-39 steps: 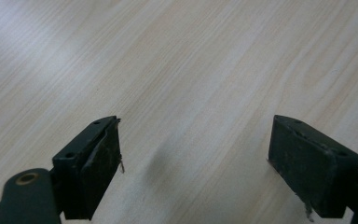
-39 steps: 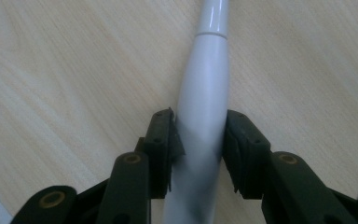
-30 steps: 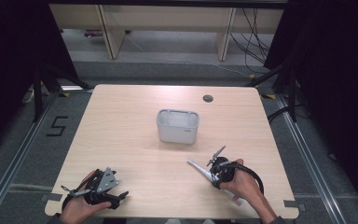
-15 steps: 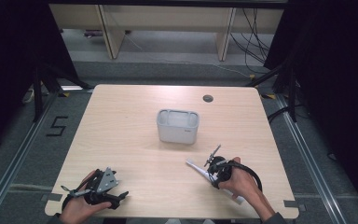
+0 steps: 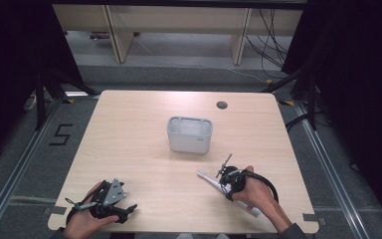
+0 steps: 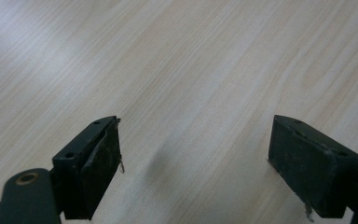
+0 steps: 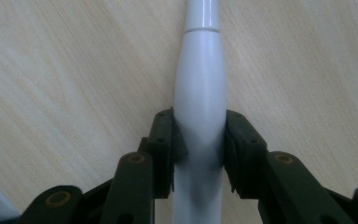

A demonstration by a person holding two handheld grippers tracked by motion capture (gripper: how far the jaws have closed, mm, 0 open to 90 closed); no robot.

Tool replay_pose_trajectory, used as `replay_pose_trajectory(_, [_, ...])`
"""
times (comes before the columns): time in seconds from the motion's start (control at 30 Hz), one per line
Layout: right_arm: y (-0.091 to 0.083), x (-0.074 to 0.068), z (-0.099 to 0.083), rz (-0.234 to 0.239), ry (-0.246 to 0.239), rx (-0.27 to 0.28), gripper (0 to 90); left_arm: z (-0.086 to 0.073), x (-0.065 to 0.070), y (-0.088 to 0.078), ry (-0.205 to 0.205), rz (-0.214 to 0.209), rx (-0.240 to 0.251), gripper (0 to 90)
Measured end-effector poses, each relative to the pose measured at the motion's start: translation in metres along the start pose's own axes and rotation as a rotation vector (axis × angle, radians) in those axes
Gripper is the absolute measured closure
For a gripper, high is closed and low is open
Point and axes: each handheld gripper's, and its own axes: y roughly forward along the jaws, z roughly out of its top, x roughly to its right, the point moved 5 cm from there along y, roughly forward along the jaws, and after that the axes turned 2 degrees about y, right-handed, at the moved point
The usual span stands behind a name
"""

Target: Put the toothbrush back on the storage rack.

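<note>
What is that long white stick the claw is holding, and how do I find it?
Start at the wooden table and find the grey box in its middle. Nearer the person, the right claw pinches a white handle, perhaps an electric toothbrush: smooth, bulging, the table's one long thin thing.

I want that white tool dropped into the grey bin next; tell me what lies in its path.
Nothing visible does. The right tongs grip the white tool, and bare table lies between it and the grey bin.

On the table (image 5: pixel 129 134), a grey bin (image 5: pixel 189 135) sits centre. At five o'clock the right gripper (image 5: pixel 222 175) lies over a white handle (image 5: pixel 229 192); the left gripper (image 5: pixel 104 201) rests at seven.
</note>
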Motion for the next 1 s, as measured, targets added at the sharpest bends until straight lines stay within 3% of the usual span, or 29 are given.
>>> replay_pose_trajectory(0.1, [0.000,0.000,0.000,0.012,-0.002,-0.009,66.3,0.000,0.001,0.001,-0.011,-0.002,-0.001,16.4])
replay_pose_trajectory(0.17, [0.000,0.002,-0.001,-0.006,-0.021,-0.002,66.4,0.000,0.001,0.000,-0.010,-0.002,0.000,16.4])
replay_pose_trajectory(0.27, [0.001,0.001,-0.001,0.014,-0.035,0.017,66.4,0.000,0.000,0.000,-0.002,0.000,0.000,16.4])
replay_pose_trajectory(0.33, [-0.001,0.001,-0.002,0.002,-0.021,0.011,66.5,0.000,0.000,0.001,-0.002,0.001,-0.002,16.4])
replay_pose_trajectory(0.5, [-0.003,0.003,-0.004,0.011,-0.056,0.059,66.6,0.000,0.000,0.001,-0.004,0.000,0.001,16.4])
replay_pose_trajectory(0.53, [-0.006,0.002,-0.005,0.018,-0.029,0.083,66.6,0.000,0.000,0.000,-0.003,0.001,0.001,16.4])
replay_pose_trajectory(0.6, [-0.007,0.003,-0.005,0.015,-0.051,0.085,66.6,0.000,0.000,0.000,-0.002,0.002,0.001,16.4])
replay_pose_trajectory(0.7, [-0.012,0.003,-0.008,0.008,-0.031,0.099,66.6,0.000,0.000,0.000,-0.002,0.002,0.002,16.4])
replay_pose_trajectory(0.73, [-0.016,0.004,-0.007,0.013,-0.045,0.120,66.6,0.000,0.000,0.000,-0.003,0.002,0.002,16.4])
replay_pose_trajectory(0.8, [-0.021,0.004,-0.008,0.013,-0.027,0.132,66.6,0.000,-0.001,0.000,-0.003,0.003,0.001,16.4])
replay_pose_trajectory(0.83, [-0.028,0.006,-0.008,0.017,-0.028,0.181,66.6,0.000,-0.001,0.000,-0.003,0.003,0.002,16.4])
replay_pose_trajectory(0.93, [-0.035,0.008,-0.008,0.019,-0.024,0.225,66.6,0.000,-0.001,0.000,-0.004,0.003,0.002,16.4])
replay_pose_trajectory(0.97, [-0.038,0.009,-0.009,0.017,0.001,0.232,66.6,0.000,-0.001,0.000,-0.002,0.003,0.001,16.4])
replay_pose_trajectory(1.0, [-0.040,0.010,-0.008,0.022,-0.013,0.267,66.6,0.000,-0.001,0.000,-0.002,0.004,0.002,16.4])
